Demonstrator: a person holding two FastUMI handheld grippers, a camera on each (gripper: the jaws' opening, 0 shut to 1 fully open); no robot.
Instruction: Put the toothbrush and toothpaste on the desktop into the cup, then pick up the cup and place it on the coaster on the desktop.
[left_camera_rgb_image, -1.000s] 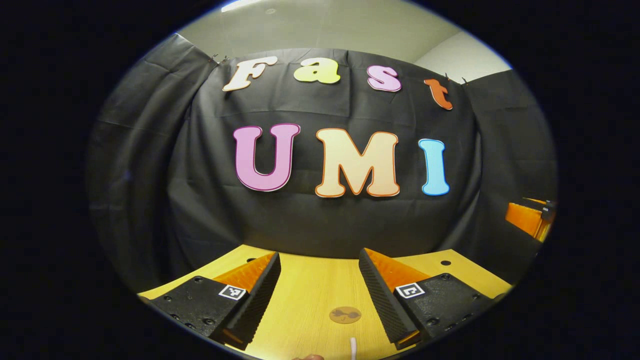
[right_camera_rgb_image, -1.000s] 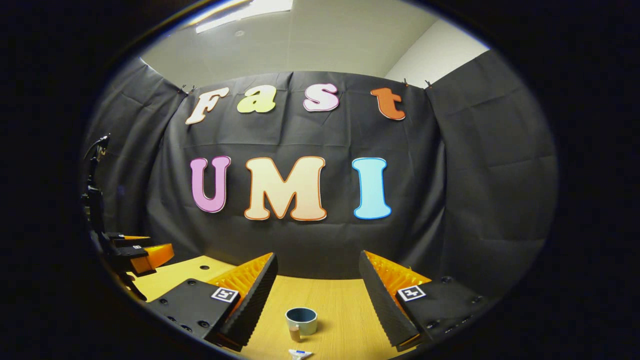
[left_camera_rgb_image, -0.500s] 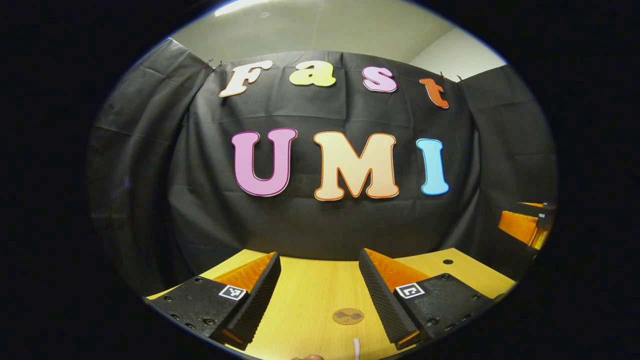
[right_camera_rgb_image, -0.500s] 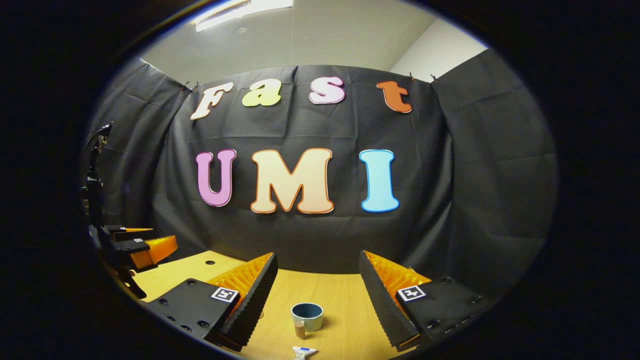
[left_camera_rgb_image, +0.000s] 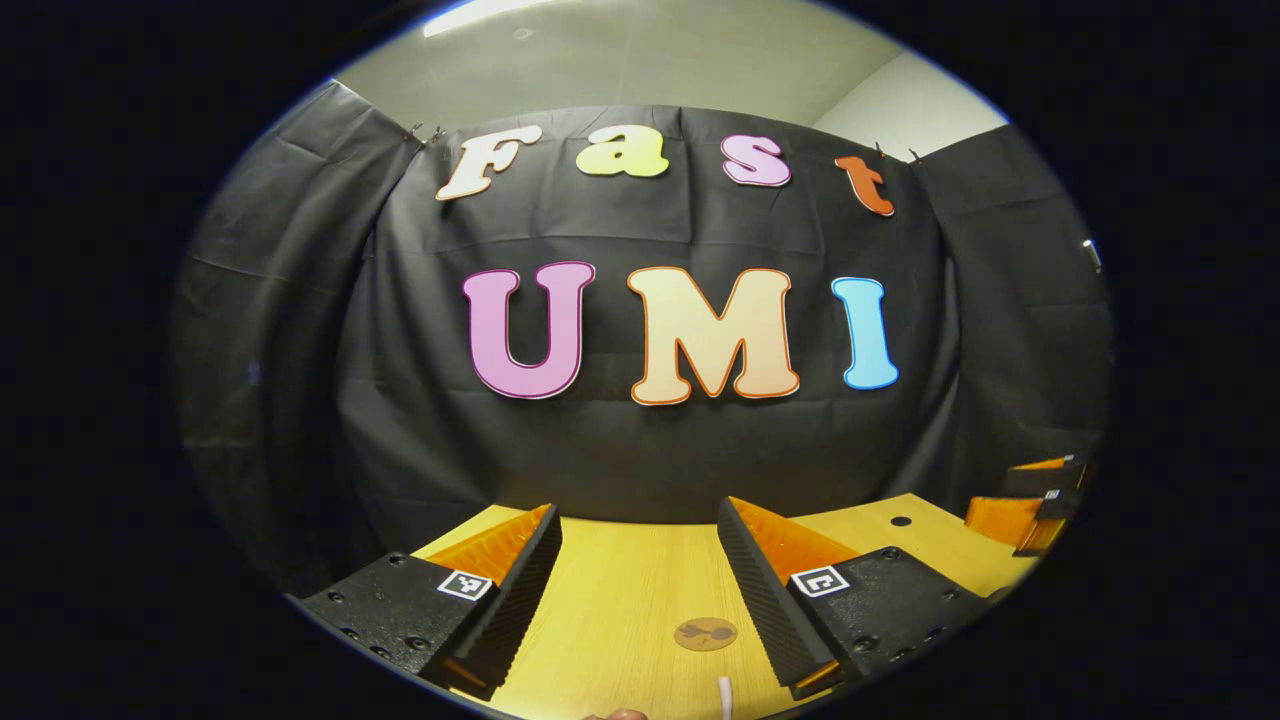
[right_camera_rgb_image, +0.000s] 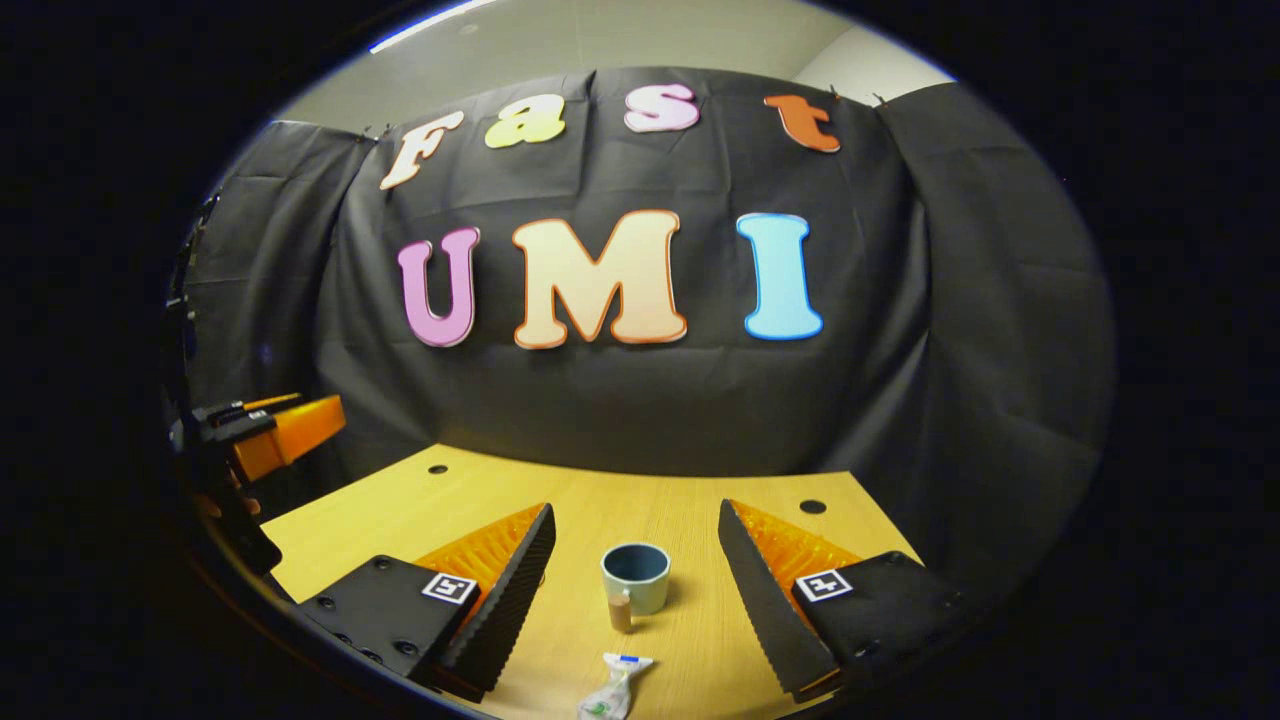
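Note:
In the right gripper view a pale green cup with a brown handle stands upright on the wooden desktop, ahead of my open right gripper. A crumpled white toothpaste tube lies nearer, at the bottom edge between the fingers. In the left gripper view a round brown coaster lies flat on the desktop between the fingers of my open left gripper. A thin white tip, likely the toothbrush, pokes in at the bottom edge. Both grippers hold nothing.
The left gripper hangs at the far left of the right gripper view; the right gripper sits at the far right of the left gripper view. Small round holes mark the desktop near its back edge, where the black cloth wall begins.
The right gripper has tilted down and moved forward, so more desktop, the cup and the toothpaste tube show. The left gripper has barely shifted.

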